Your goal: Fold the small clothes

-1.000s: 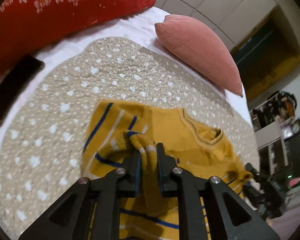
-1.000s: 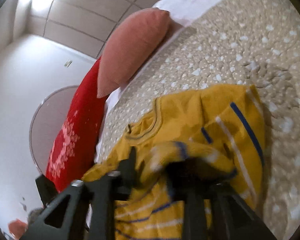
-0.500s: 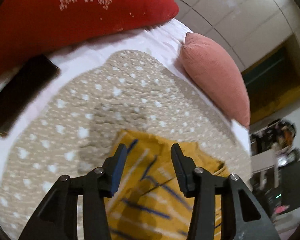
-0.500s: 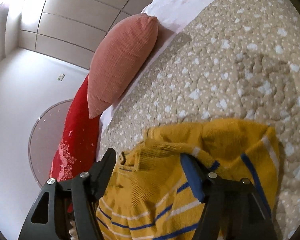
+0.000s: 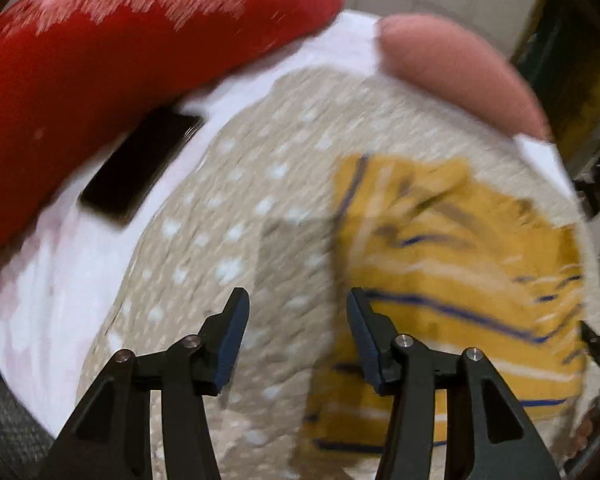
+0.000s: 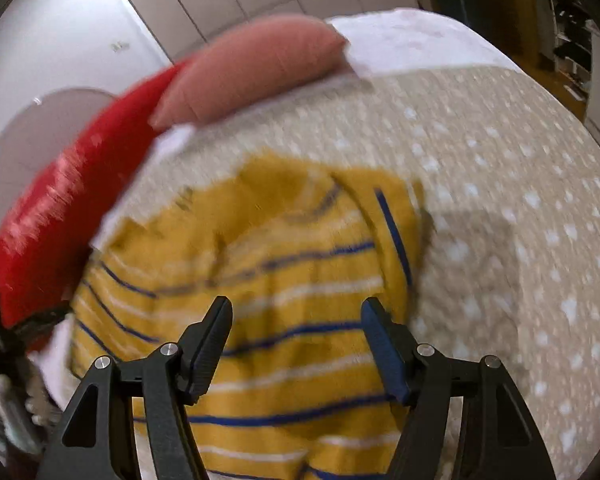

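A small mustard-yellow sweater [image 5: 452,264] with blue and white stripes lies partly folded on a beige dotted quilt [image 5: 228,216]; it also shows in the right wrist view [image 6: 284,280]. My left gripper [image 5: 296,308] is open and empty, held above the quilt just left of the sweater's edge. My right gripper [image 6: 296,316] is open and empty, held above the sweater's striped body. Both views are motion-blurred.
A red pillow [image 5: 120,48] and a pink pillow [image 5: 460,72] lie at the head of the bed, also in the right wrist view [image 6: 256,72]. A black phone [image 5: 140,164] rests on the white sheet [image 5: 60,280] beside the quilt.
Both grippers let go of the sweater sleeves, opened wide and pulled back. The sweater now lies on the quilt with its sleeves folded in.
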Motion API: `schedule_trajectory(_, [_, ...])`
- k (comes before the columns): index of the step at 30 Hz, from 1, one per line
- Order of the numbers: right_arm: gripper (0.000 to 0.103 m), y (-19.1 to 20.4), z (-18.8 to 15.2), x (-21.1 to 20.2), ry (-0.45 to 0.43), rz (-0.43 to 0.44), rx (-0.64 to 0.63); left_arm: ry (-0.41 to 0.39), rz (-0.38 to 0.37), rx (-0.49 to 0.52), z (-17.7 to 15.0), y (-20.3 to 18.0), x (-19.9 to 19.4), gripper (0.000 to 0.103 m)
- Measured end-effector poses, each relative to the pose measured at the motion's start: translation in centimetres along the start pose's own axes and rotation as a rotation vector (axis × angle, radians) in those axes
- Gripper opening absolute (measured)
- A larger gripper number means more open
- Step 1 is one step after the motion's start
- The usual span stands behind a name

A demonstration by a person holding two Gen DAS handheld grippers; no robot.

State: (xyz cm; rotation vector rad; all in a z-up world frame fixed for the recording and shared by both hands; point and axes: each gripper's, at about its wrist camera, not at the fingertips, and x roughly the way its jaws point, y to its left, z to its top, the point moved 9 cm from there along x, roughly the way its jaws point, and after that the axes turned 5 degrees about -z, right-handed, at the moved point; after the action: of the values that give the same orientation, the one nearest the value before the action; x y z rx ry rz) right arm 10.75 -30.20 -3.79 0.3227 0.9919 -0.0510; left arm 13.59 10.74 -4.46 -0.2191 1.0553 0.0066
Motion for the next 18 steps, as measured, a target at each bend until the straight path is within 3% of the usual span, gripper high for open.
schedule_trajectory(2, [0.073,-1.2,-0.2,0.7,0.008,-0.046,0.013,0.022,0.058,-0.007,-0.9,1.4,0.8,0.049])
schedule_trajectory(3, [0.073,-1.6,-0.3,0.7,0.021,-0.038,0.030,0.024,0.075,-0.011,-1.1,2.2,0.9,0.044])
schedule_trajectory(5, [0.073,-1.4,-0.1,-0.7,-0.005,-0.048,0.045,0.018,0.058,-0.028,-1.3,2.9,0.5,0.042])
schedule_trajectory(9, [0.073,2.8,0.7,-4.6,-0.089,-0.042,-0.067,-0.036,-0.064,-0.026,-1.3,2.7,-2.0,0.043])
schedule_trajectory(11, [0.073,6.2,1.1,-6.0,-0.113,0.010,-0.111,-0.057,-0.148,-0.021,-1.6,1.9,-2.9,0.049])
schedule_trajectory(12, [0.073,7.9,1.1,-6.2,-0.110,0.040,-0.127,-0.065,-0.209,-0.024,-1.9,1.1,-3.2,0.058])
schedule_trajectory(14, [0.074,11.6,0.8,-5.6,-0.069,0.113,-0.161,-0.066,-0.273,-0.020,-2.3,0.0,-3.1,0.066])
schedule_trajectory(17, [0.074,18.1,-0.3,-2.7,0.045,0.224,-0.199,-0.037,-0.307,-0.015,-3.3,-1.9,-1.6,0.067])
schedule_trajectory(18, [0.074,19.7,-0.5,-1.8,0.073,0.240,-0.207,-0.013,-0.328,-0.018,-4.1,-2.4,-1.0,0.052])
